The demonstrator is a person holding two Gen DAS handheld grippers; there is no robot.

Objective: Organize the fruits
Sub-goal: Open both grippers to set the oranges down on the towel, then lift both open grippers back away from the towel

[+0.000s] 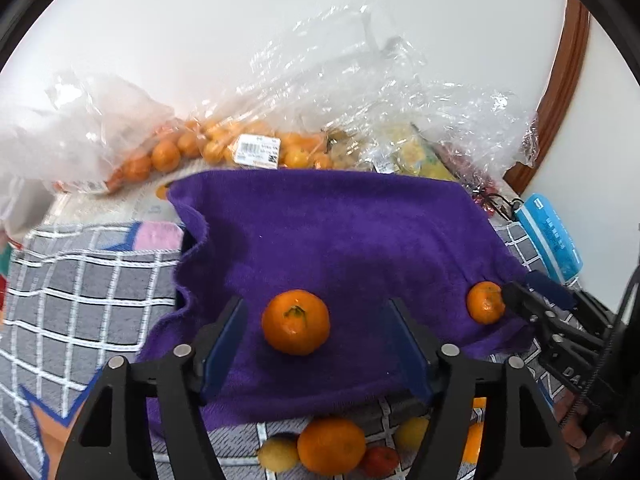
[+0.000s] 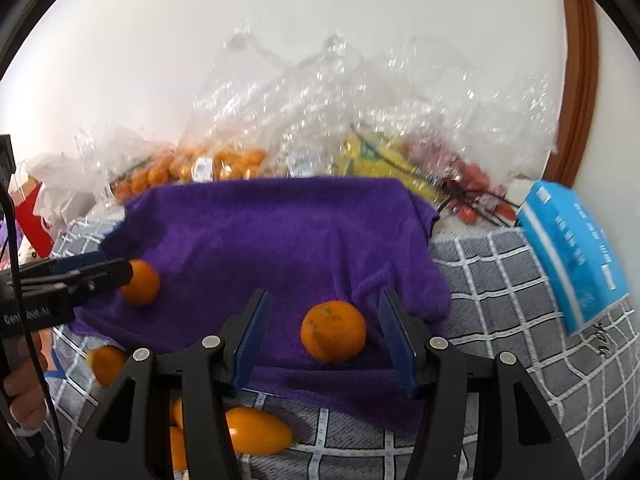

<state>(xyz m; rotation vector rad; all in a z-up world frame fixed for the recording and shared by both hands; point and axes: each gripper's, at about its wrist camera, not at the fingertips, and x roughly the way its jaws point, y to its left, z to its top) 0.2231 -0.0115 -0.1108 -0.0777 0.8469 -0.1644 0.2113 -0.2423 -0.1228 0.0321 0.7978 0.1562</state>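
A purple towel [image 1: 340, 232] [image 2: 280, 232] lies spread on a grey checked cloth. Two mandarins rest on it. The left mandarin [image 1: 296, 322] [image 2: 140, 282] sits between the blue pads of my left gripper [image 1: 316, 308] [image 2: 112, 266], which is open, with gaps on both sides of the fruit. The right mandarin [image 2: 333, 331] [image 1: 485, 303] lies between the pads of my right gripper [image 2: 324, 298] [image 1: 520, 286], also open and not touching it.
Clear plastic bags of small oranges [image 1: 224, 148] and other fruit [image 2: 384, 156] pile along the wall behind the towel. A blue tissue pack [image 2: 572, 248] lies at the right. Loose fruit [image 1: 332, 446] [image 2: 256, 430] sits on the checked cloth [image 1: 80, 280] near the towel's front edge.
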